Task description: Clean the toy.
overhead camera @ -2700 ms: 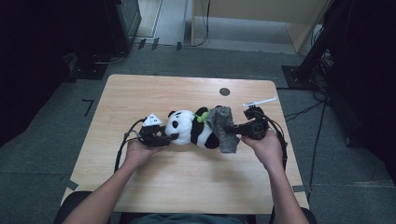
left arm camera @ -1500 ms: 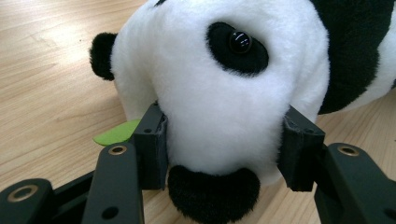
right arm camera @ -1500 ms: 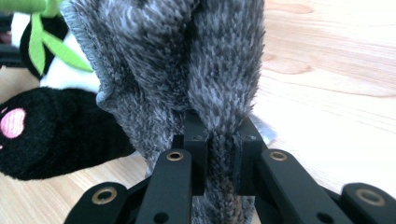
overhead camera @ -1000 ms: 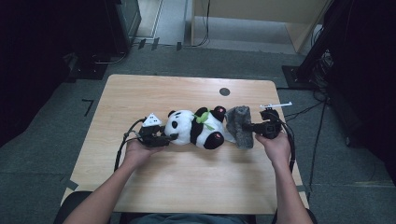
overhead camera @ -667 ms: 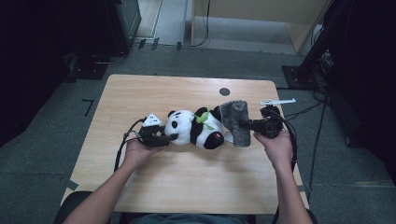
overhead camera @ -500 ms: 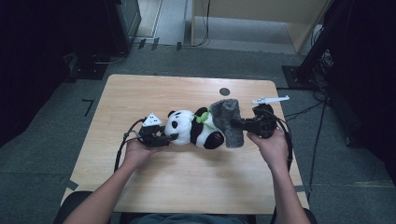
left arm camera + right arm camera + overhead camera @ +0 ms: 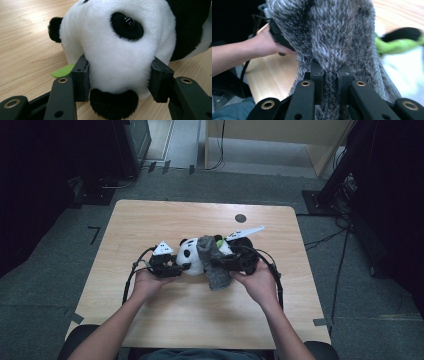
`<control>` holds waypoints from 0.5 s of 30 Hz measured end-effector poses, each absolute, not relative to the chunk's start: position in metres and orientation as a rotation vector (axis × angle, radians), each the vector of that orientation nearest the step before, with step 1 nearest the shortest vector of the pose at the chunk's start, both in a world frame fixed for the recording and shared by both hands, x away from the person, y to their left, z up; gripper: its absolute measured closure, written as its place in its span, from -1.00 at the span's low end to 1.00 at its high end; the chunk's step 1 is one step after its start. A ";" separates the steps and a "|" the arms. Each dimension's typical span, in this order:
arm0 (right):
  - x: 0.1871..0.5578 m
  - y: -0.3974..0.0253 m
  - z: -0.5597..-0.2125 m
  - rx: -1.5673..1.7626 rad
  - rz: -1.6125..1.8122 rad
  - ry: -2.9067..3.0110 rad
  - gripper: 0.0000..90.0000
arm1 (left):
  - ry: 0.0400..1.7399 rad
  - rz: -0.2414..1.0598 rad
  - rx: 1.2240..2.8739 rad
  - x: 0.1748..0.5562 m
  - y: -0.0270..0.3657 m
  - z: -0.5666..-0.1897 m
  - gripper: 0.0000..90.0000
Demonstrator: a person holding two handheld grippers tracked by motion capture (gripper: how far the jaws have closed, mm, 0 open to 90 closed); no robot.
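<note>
While our left gripper keeps its jaws clamped on the head of the toy panda, which lies on its side in the middle of the tabletop, our right gripper has carried the grey sock from beside the toy to over its body. This gripper pinches a fold of the sock firmly. We judge that the dressing of the panda is now beginning, and the sock must next be pulled further on.
</note>
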State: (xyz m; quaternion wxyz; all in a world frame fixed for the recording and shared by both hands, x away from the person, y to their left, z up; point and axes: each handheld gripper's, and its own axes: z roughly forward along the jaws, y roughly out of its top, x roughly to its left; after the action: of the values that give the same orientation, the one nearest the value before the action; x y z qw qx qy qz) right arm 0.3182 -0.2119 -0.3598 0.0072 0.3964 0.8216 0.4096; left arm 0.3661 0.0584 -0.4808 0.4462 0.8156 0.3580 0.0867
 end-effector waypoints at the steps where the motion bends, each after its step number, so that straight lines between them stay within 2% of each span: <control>1: 0.318 -0.206 -0.361 1.223 1.281 2.583 0.79 | 0.887 0.214 2.020 0.366 0.058 -0.481 0.00; 10: 0.313 -0.158 -0.377 1.129 1.275 2.693 0.79 | 0.892 0.212 2.018 0.366 0.058 -0.480 0.00; 15: 0.317 -0.149 -0.392 1.111 1.234 2.695 0.79 | 0.891 0.209 2.021 0.367 0.058 -0.480 0.00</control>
State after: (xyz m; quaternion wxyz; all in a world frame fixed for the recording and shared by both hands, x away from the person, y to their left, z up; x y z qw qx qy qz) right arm 0.3169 -0.1489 -0.3924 -0.0123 0.3510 0.8513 0.3898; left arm 0.3666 0.0585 -0.4800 0.4450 0.8157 0.3597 0.0845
